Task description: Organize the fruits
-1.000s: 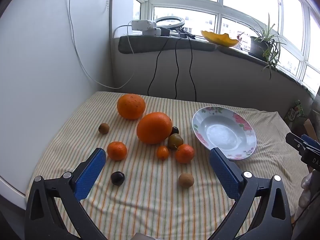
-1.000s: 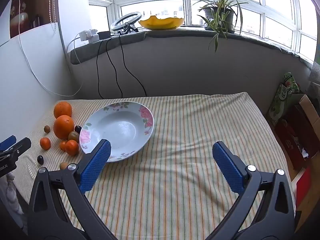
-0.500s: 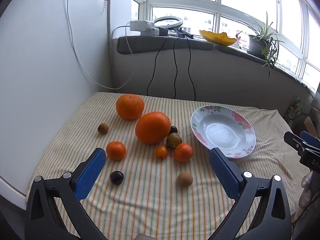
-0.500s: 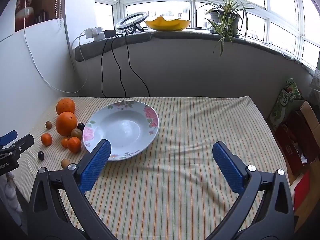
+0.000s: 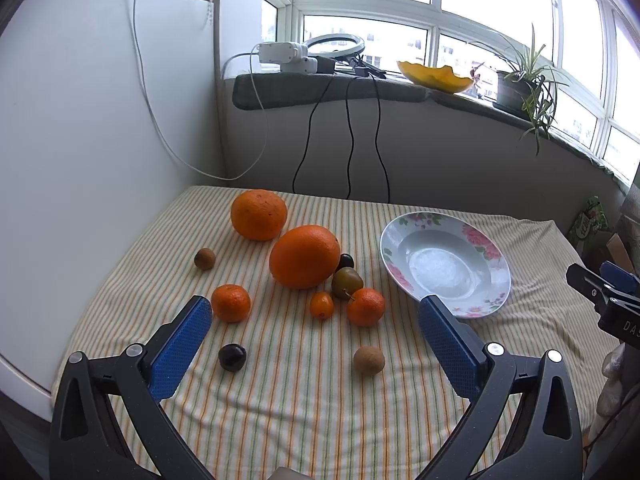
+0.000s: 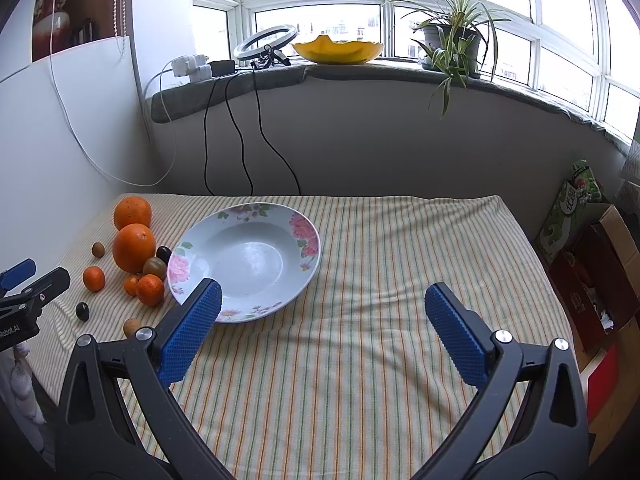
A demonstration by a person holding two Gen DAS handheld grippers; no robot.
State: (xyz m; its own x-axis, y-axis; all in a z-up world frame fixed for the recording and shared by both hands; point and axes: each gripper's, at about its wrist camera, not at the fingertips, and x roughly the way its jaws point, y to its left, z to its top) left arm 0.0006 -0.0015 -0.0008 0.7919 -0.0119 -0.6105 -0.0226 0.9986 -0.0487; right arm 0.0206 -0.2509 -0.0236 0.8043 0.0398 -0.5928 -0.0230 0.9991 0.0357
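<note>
While both grippers (left gripper [image 5: 316,334], right gripper [image 6: 323,314]) gape empty, fruit [image 5: 305,256] crowds the plate's [image 5: 505,280] left rim.

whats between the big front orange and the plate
Two small fruits: a dark plum and a greenish plum, beside the orange in the left wrist view; then bare cloth before the plate.

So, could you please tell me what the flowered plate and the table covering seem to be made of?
Flowered plate: probably glazed ceramic or porcelain, glossy, with window glare in its well; melamine is possible. Table covering: woven fabric, matte, striped, with soft wrinkles and folds.
</note>
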